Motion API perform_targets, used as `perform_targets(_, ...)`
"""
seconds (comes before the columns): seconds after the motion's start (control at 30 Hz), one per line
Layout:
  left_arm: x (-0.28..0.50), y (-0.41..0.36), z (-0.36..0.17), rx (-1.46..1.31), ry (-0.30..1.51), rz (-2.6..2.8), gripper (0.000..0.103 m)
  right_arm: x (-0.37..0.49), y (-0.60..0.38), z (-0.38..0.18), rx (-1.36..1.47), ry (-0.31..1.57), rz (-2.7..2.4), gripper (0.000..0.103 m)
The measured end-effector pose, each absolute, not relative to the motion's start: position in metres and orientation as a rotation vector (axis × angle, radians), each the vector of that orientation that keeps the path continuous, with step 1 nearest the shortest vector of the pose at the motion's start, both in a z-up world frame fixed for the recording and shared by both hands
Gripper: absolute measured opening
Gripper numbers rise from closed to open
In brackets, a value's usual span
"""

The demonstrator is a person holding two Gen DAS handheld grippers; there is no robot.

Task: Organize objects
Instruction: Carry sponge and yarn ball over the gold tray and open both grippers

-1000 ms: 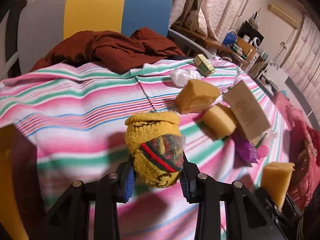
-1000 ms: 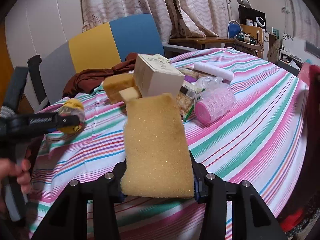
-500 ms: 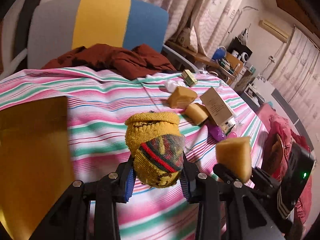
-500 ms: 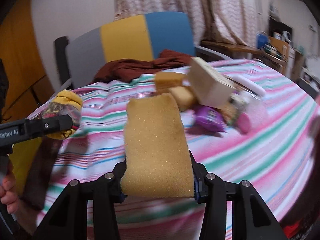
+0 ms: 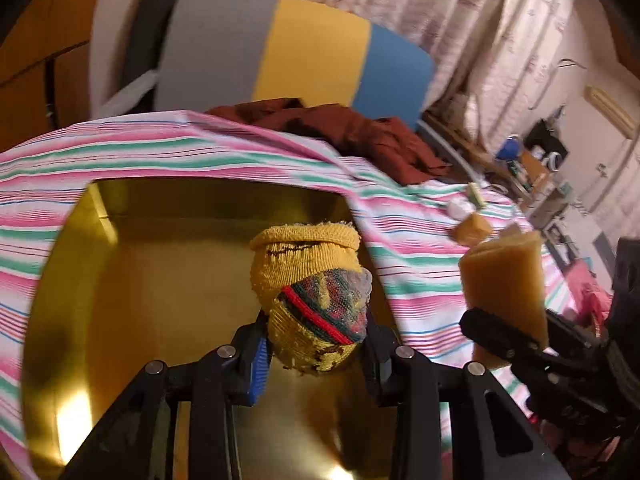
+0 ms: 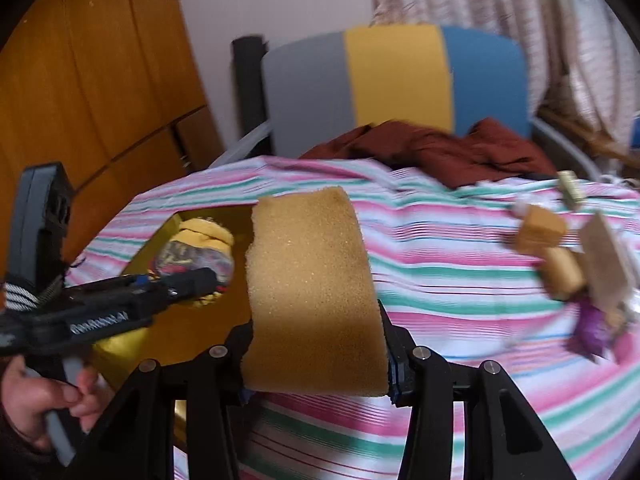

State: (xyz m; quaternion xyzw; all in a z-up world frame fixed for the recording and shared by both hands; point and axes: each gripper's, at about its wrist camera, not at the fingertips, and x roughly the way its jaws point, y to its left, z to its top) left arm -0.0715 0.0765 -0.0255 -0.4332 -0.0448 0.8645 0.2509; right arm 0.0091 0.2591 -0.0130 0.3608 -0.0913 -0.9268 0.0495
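My left gripper is shut on a rolled yellow sock bundle with red and green bands, held above the inside of a golden-yellow box. From the right wrist view the same sock bundle hangs over the golden-yellow box, with the left gripper around it. My right gripper is shut on a flat tan sponge, just right of the box over the striped cloth. That tan sponge also shows at the right of the left wrist view.
The pink, green and white striped tablecloth carries more sponges, a cardboard box and a purple packet at the right. A dark red garment lies at the back before a grey, yellow and blue chair. A hand grips the left tool.
Both grippers have swung left with their loads, away from the clutter. The golden-yellow box has come under the left gripper, and the sponge now sits beside it.
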Motion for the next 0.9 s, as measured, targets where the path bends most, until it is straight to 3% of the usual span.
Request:
perform_targets(0.27,-0.113,0.027,-0.039,-1.278,-0.079,2.445,0.037,-0.051,0.192,-0.014,1.160,-0.205,-2.683,0.048)
perform_targets(0.47,-0.140,0.004,-0.045,-1.310,-0.036,2.480,0.037,-0.096,0.163,-0.022,1.236,-0.268,-2.617,0.048)
perform_targets(0.57,-0.155,-0.004,-0.048,-1.330,-0.016,2.493,0.039,-0.119,0.158,-0.027,1.236,-0.398,-2.594,0.056)
perform_targets(0.63,-0.163,-0.005,-0.052,-1.375,-0.005,2.493,0.045,-0.131,0.159,-0.032,1.259,-0.479,-2.578,0.084)
perform_targets(0.73,-0.165,-0.010,-0.052,-1.387,-0.032,2.519,0.052,-0.134,0.160,-0.034,1.275,-0.542,-2.573,0.085)
perform_targets(0.9,-0.157,-0.023,-0.041,-1.326,-0.166,2.586,0.052,-0.114,0.169,-0.026,1.236,-0.516,-2.616,0.085)
